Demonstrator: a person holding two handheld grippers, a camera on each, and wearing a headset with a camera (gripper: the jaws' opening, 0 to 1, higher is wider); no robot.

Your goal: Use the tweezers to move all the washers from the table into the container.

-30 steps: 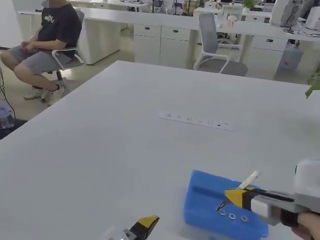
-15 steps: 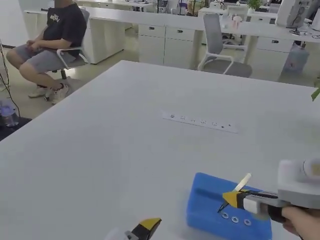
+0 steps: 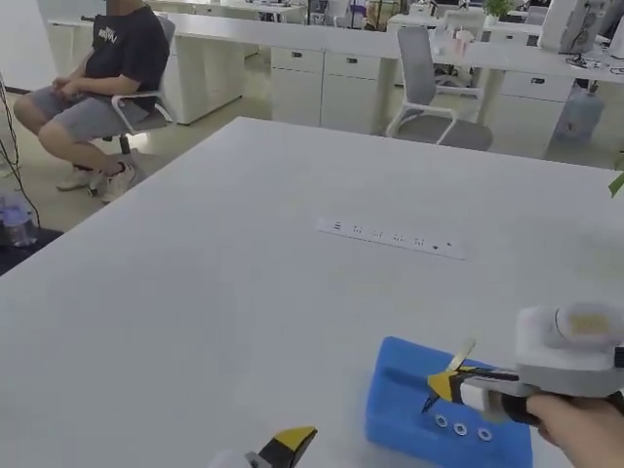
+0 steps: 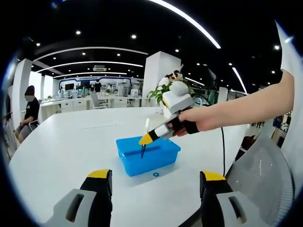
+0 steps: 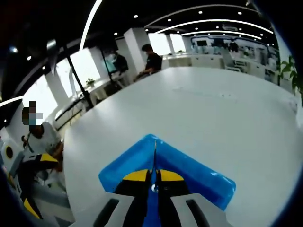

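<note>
My right gripper point(image 3: 441, 384) has its jaws pinched narrow on the tweezers point(image 3: 459, 354), whose dark tips dip inside the blue container point(image 3: 395, 429). I cannot tell whether the tips carry anything. Three washers point(image 3: 460, 428) lie in a row on the container's floor, just beside the tips. My left gripper point(image 4: 156, 175) hangs low at the near table edge with its jaws spread wide and nothing between them. One more washer point(image 4: 155, 174) sits on the white table point(image 3: 195, 292), just in front of the container's wall (clear in the left gripper view). A power strip point(image 3: 395, 237) lies farther back. A person point(image 3: 102, 68) sits well beyond.
</note>
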